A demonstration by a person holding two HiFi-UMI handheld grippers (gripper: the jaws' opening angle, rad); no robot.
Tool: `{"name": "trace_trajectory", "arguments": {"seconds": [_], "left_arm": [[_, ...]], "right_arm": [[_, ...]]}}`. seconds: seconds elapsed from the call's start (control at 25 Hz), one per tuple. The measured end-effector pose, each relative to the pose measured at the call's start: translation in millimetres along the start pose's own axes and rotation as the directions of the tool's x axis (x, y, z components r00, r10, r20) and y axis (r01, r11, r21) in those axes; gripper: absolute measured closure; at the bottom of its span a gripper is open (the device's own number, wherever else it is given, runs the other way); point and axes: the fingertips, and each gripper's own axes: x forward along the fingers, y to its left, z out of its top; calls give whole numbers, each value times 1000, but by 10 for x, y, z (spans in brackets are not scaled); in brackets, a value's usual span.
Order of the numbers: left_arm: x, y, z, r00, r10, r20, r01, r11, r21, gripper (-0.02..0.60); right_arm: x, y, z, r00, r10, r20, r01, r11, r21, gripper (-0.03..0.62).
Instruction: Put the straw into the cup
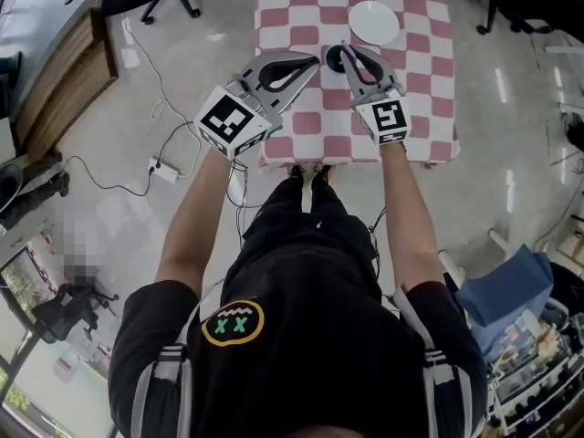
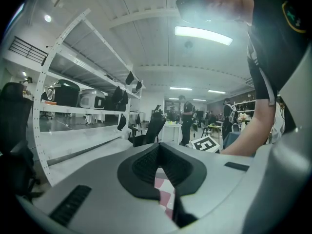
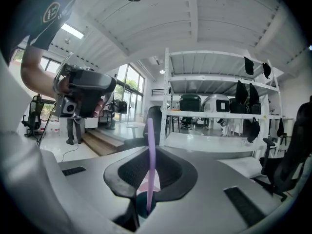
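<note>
Straw over the cup — right tool point(image 3: 150, 151) clamped on it
Slim purple straw point(image 3: 150, 165) upright, tip at the round dark cup point(image 3: 143, 205); left tool point(image 2: 160, 147) closed, empty — checkered bench point(image 1: 429, 108) open around, white plate point(image 1: 374, 22) far right.

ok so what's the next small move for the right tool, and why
Probably ease the right tool straight down. It is shut on the purple straw, which stands upright with its lower end at the mouth of the dark cup directly below, so a short descent should seat it before letting go.

Checked cloth point(image 1: 424, 57), smooth purple straw point(image 3: 151, 150), probably plastic, glossy pale floor point(image 1: 119, 144)
</note>
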Motion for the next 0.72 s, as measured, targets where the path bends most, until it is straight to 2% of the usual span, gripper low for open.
{"name": "trace_trajectory", "arguments": {"seconds": [0.32,0.72], "left_arm": [[58,20,-82,1000,-3,-10,3,1000,5,566],[100,-13,-154,1000,-11,-26,11,1000,5,566]], "right_arm": [[117,37,-199,1000,11,7,-11,999,38,542],[187,20,-470,999,2,-42,0,999,39,542]]}}
